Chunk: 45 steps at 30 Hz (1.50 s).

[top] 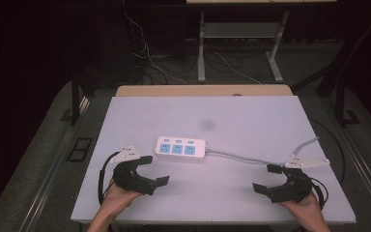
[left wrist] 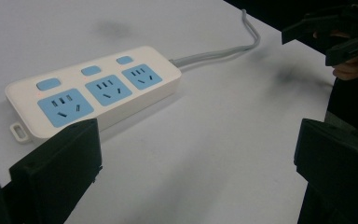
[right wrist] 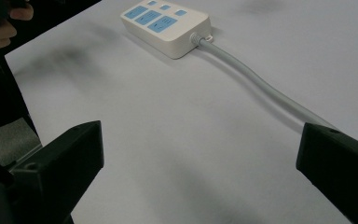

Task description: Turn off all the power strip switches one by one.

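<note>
Between both grippers' spread fingers (top: 155,169) lies power strip (top: 180,148).

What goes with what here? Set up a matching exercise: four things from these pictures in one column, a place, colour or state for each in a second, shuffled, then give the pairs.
Things:
1. power strip
2. grey cable
3. left gripper
4. right gripper

Descriptions:
A. open, near the table's front right
B. white with blue sockets, lying mid-table
C. open, near the table's front left
D. runs from the strip off the table's right edge

Pairs: 1-B, 2-D, 3-C, 4-A
</note>
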Available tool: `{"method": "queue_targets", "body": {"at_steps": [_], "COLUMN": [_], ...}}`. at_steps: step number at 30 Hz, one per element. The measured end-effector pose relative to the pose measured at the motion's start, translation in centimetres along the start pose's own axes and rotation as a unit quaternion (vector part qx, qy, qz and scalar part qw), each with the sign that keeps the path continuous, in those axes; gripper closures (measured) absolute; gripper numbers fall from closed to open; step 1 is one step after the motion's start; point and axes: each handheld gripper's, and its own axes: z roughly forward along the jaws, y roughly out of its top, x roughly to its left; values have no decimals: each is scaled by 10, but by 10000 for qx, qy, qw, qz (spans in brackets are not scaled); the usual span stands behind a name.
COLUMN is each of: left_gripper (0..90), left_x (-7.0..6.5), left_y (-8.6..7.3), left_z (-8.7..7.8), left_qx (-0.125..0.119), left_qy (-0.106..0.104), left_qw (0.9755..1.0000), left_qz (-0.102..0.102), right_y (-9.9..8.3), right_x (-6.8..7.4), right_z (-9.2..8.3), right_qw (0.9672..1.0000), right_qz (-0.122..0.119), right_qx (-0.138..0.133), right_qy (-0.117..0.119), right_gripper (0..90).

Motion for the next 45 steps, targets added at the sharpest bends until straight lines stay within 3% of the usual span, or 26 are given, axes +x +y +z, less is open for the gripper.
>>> {"method": "queue_targets", "body": {"at_steps": [19, 30, 45], "left_gripper": [0, 0, 0], "left_x": [12, 22, 40], "left_y": [28, 44, 60], "left_z": [-1, 0, -1], "left_qx": [332, 567, 741], "left_qy": [56, 185, 381], "left_qw": [9993, 9978, 9960], "left_qz": [150, 292, 324], "right_y": [0, 0, 0], "right_x": [0, 0, 0], "right_z": [1, 1, 0], "right_qw": [10000, 10000, 10000], "right_qz": [-12, -5, -2], "right_qx": [5, 17, 15], "right_qy": [6, 6, 0], "right_gripper": [5, 5, 5]}}
